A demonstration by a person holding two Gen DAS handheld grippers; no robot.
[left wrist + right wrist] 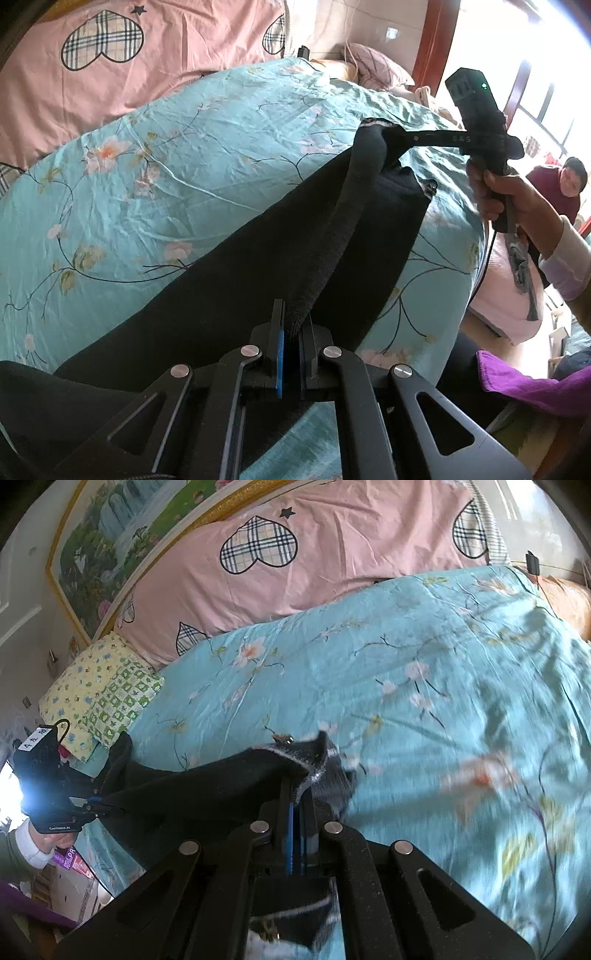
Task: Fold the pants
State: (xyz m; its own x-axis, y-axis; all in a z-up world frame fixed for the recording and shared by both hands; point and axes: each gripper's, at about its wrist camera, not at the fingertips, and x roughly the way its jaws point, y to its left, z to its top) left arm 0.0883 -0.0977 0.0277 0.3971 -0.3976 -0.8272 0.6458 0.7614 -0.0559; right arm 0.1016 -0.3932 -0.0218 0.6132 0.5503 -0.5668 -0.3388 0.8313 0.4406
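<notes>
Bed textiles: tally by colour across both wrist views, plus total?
Black: 1, the pants, with both grippers' jaws shut on them
Teal floral: 1, the bedspread
Pink with plaid hearts: 1, the quilt
Yellow-green print: 1, the pillow
Pale pink: 1, the pillow at the far end
Total: 5

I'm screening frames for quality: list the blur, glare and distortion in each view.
Left wrist view: sharp, fisheye bends the bedspread, and the window is blown out white. Right wrist view: motion blur smears the bedspread on the right, and glare flares around the left hand-held gripper at the left edge.
</notes>
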